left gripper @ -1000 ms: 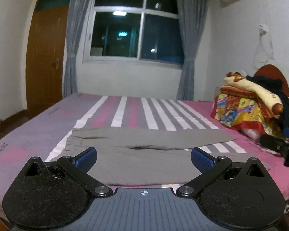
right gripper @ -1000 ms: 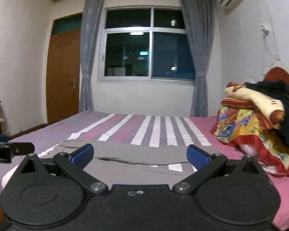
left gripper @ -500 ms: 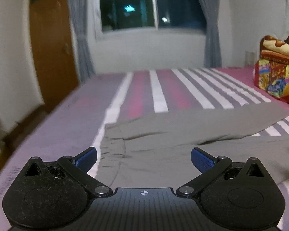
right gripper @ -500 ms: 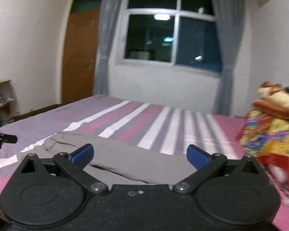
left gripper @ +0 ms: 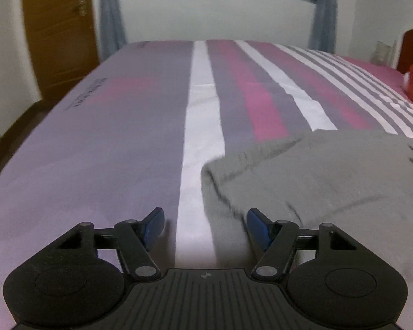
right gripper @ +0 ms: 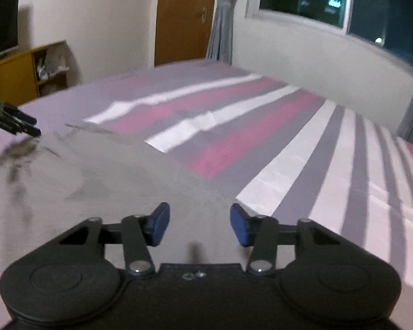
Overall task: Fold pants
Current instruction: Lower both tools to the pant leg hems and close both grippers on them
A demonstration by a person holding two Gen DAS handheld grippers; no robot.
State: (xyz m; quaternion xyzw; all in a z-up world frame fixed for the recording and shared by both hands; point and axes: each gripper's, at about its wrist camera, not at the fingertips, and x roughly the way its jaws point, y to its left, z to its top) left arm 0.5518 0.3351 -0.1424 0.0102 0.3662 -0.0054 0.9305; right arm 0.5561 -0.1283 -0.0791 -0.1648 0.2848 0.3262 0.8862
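Blurred by motion throughout, so fabric detail hard to read. Grey soft-knit pants spread flat on the bed, covered in a purple, pink and white striped sheet; far leg ends cut off at the frame edge. Left gripper, black with blue pads, low over the rumpled waistband corner (one pad over cloth, the other over sheet), jaws about half apart, just been closing, gripping nothing yet. Right gripper over the grey cloth's edge, jaws likewise narrowing, nothing pinched. Contact with the fabric impossible to confirm. Wooden shelf unit by the wall, contents indistinct.
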